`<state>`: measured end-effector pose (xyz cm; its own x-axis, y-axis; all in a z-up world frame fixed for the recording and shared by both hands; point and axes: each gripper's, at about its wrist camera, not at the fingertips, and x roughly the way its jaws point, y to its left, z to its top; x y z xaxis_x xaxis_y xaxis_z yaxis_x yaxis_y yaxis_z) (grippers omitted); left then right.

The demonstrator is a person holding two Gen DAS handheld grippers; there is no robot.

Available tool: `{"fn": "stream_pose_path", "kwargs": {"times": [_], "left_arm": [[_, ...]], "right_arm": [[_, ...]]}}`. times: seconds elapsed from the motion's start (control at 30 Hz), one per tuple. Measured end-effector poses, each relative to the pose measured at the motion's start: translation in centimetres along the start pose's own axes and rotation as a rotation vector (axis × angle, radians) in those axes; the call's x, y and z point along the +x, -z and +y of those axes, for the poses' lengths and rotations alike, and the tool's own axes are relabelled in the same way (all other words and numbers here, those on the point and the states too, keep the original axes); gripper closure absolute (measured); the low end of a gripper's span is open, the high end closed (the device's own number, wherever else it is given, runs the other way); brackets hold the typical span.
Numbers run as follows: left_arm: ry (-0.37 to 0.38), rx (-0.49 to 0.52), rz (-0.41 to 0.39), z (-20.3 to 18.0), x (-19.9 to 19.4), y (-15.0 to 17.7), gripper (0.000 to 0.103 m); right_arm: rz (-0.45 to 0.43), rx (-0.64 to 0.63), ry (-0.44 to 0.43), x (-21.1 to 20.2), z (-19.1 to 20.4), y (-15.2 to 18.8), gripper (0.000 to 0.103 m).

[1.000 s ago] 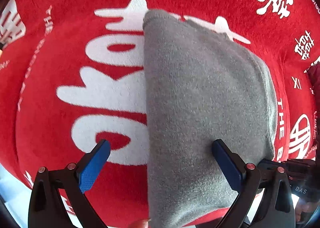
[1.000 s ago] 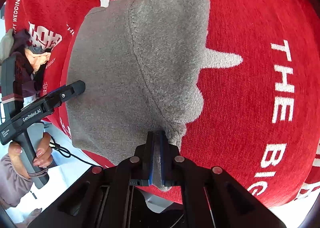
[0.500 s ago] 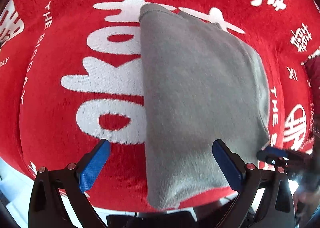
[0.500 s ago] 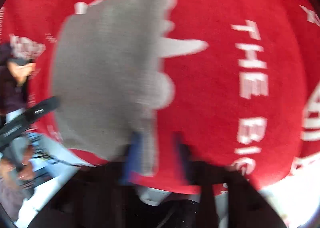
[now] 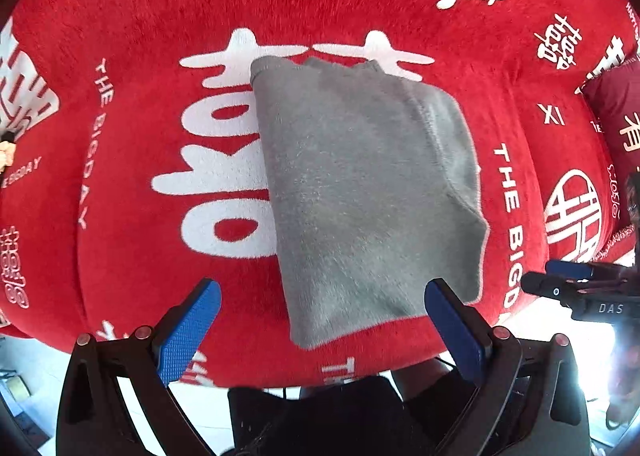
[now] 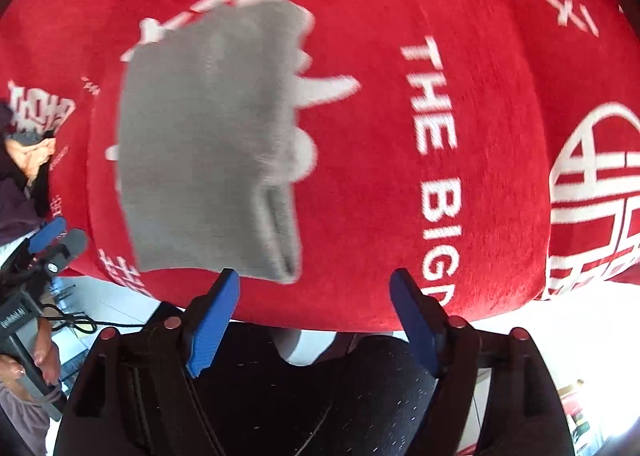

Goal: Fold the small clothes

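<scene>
A red plush cloth (image 5: 132, 35) printed with big white characters and the words "THE BIG DAY" covers the whole work surface in front of you, its near edge dropping off to a pale floor. The grey garment (image 5: 360, 191) lies folded flat on that cloth, right over the largest white character, as a compact, roughly rectangular bundle with a stitched hem curving down its right side; in your right wrist view its near right corner seems to show several stacked layers, though motion blur makes that hard to confirm. Nothing grips the garment. Your left gripper (image 5: 322, 326) hangs above the garment's near edge with its blue pads (image 5: 188, 332) spread wide, one off the garment's left side and one over its near right corner, neither pressing on the fabric. Your right gripper (image 6: 316, 320) sits just off the garment's near right corner; its jaws have just been opening and now stand well apart with only red cloth between them. From the left wrist view that same right gripper shows just to the right of the garment, at the cloth's edge. Further right of the garment, a dark red cushion (image 5: 616, 111) rests on the cloth.
</scene>
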<state>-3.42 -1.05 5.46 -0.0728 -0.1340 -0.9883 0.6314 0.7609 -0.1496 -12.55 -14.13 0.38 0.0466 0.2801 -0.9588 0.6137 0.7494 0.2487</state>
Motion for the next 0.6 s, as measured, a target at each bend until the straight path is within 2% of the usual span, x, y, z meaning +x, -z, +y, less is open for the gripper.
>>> {"fn": "stream_pose_path", "kwargs": {"times": [0.03, 0.27, 0.3, 0.33, 0.47, 0.6], "left_arm": [[-0.003, -0.003, 0.003, -0.1, -0.5, 0.0, 0.001], [-0.034, -0.04, 0.035, 0.0, -3.0, 0.8, 0.001], [-0.032, -0.04, 0.036, 0.0, -3.2, 0.9, 0.001], [-0.035, -0.039, 0.037, 0.1, -3.3, 0.9, 0.001], [-0.051, -0.042, 0.036, 0.6, -4.1, 0.9, 0.001], [-0.063, -0.063, 0.031, 1.2, -4.7, 0.7, 0.001]], "right_arm": [[-0.017, -0.012, 0.001, -0.7, 0.6, 0.0, 0.018], [-0.155, -0.062, 0.039, -5.6, 5.9, -0.7, 0.017], [-0.159, -0.061, 0.045, -5.7, 6.6, -0.6, 0.014], [-0.163, -0.059, 0.046, -5.9, 7.1, -0.7, 0.0], [-0.174, -0.063, 0.059, -6.6, 8.6, -1.0, 0.0], [-0.151, -0.077, 0.07, -7.1, 9.6, -1.0, 0.0]]}}
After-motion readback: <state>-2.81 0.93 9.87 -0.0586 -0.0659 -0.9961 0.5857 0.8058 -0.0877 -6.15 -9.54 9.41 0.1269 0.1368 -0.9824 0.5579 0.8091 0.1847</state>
